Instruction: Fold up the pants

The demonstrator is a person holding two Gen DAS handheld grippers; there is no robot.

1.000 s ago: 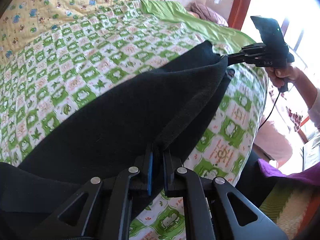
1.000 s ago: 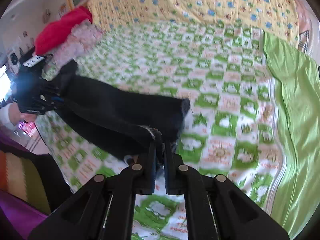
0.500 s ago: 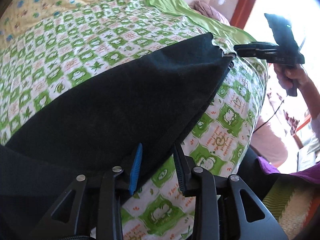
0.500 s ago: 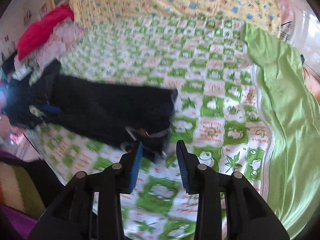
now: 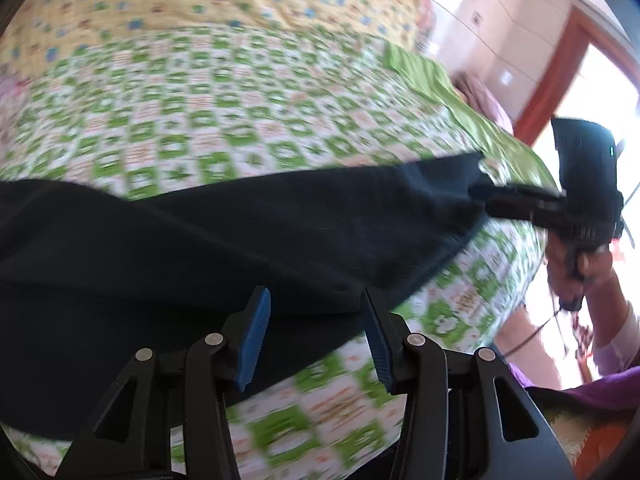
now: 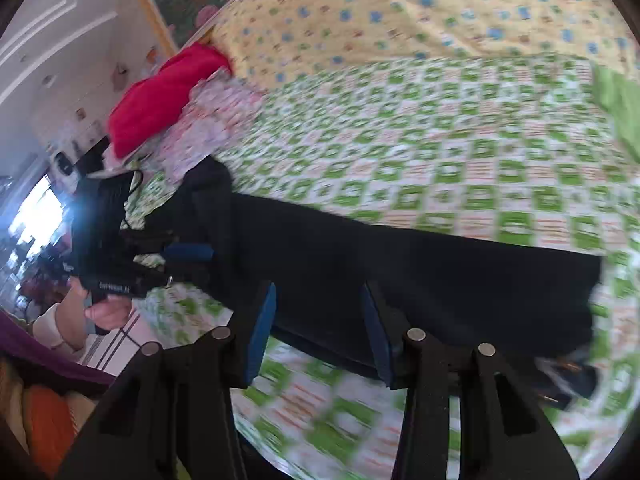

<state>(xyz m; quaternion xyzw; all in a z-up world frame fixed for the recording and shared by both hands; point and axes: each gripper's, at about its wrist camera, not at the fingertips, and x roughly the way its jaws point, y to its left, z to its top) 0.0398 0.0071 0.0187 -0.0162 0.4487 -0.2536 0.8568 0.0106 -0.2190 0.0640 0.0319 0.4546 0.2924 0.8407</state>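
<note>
The black pants (image 5: 240,240) lie folded lengthwise in a long strip near the bed's near edge; they also show in the right wrist view (image 6: 420,264). My left gripper (image 5: 316,336) is open and empty, just above the pants' near edge. My right gripper (image 6: 320,332) is open and empty over the pants' near edge. In the left wrist view the right gripper (image 5: 496,204) shows at the far end of the pants. In the right wrist view the left gripper (image 6: 180,264) shows at the opposite end.
The bed has a green and white checked sheet (image 5: 240,112), a yellow quilt (image 6: 400,12) behind it and a plain green cloth (image 5: 460,96) at the right. A red pillow (image 6: 160,92) lies at the left. The bed edge (image 5: 400,420) is near.
Both grippers let go of the pants and opened wide. The pants dropped flat onto the bed. Both grippers have pulled back slightly and swung sideways.
</note>
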